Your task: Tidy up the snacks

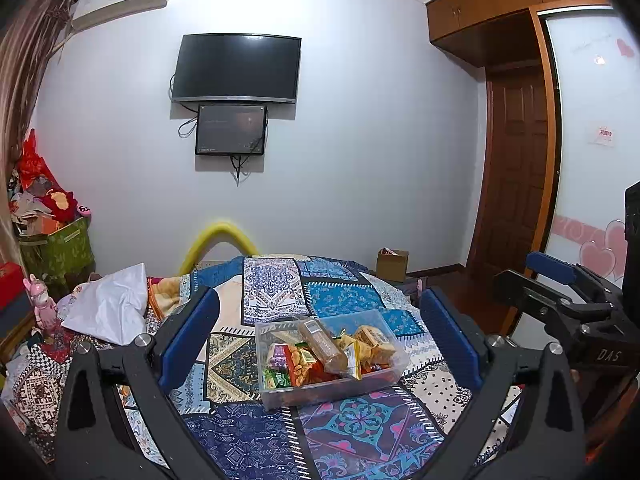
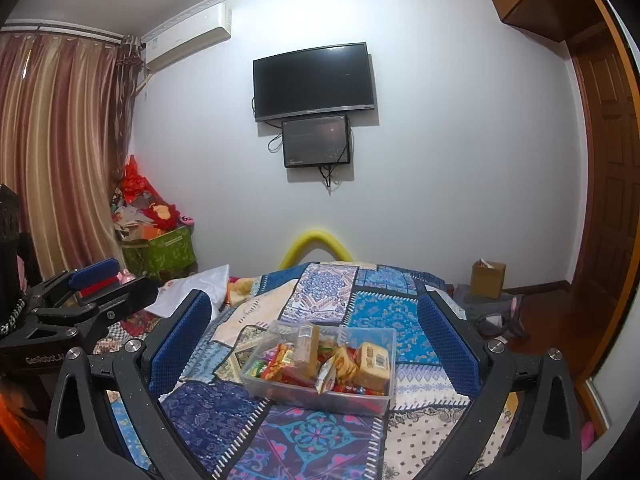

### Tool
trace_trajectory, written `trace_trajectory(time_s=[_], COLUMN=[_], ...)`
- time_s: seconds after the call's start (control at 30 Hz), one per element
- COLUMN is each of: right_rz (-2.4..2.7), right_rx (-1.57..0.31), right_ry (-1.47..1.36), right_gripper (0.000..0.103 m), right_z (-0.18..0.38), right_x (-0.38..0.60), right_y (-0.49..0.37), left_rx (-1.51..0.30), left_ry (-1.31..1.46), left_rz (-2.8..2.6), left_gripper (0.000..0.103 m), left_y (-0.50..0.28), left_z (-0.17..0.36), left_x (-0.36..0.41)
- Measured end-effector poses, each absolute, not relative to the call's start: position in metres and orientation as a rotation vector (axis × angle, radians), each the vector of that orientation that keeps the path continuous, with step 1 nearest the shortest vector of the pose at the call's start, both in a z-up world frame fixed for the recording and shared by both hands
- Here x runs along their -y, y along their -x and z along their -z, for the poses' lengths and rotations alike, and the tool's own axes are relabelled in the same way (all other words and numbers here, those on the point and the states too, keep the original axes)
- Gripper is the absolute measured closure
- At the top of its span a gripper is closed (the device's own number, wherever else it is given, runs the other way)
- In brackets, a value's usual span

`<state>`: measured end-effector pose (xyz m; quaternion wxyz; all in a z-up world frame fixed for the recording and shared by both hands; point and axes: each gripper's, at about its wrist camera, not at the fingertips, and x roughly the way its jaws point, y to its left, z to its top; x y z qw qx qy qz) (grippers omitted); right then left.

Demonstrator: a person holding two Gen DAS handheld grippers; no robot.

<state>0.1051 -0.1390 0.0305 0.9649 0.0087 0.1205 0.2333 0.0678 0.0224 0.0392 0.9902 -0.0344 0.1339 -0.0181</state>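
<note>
A clear plastic box (image 1: 385, 381) full of wrapped snacks sits on a patchwork blue bedspread (image 1: 352, 432); it also shows in the right wrist view (image 2: 376, 400). Inside lie a long brown biscuit pack (image 1: 324, 346), yellow cake packs (image 2: 374, 364) and small colourful sweets (image 1: 280, 372). My left gripper (image 1: 320, 332) is open and empty, held above and short of the box. My right gripper (image 2: 316, 332) is open and empty, likewise short of the box. Each gripper shows at the other view's edge (image 1: 560, 292) (image 2: 88, 292).
A white cloth (image 1: 108, 308) lies at the bed's left. A yellow foam arch (image 1: 220, 240) stands at the bed's far end. A green box of clutter (image 1: 60, 244) stands in the left corner, a cardboard box (image 1: 392, 264) on the floor right. A television (image 1: 236, 68) hangs on the wall.
</note>
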Motion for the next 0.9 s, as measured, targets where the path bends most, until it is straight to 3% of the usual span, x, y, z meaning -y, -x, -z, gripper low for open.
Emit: trace_trajectory(time_s=[0.9], right_rz=[-0.474], right_rx=[-0.251], right_ry=[-0.010], right_gripper=[0.000], right_z=[-0.0303], right_x=[0.1380], right_y=[-0.1090], left_rx=[-0.277], left_ry=[0.064], left_rz=[0.042], left_gripper=[0.001], left_y=[-0.0701], left_z=[-0.0355], left_x=[-0.0222])
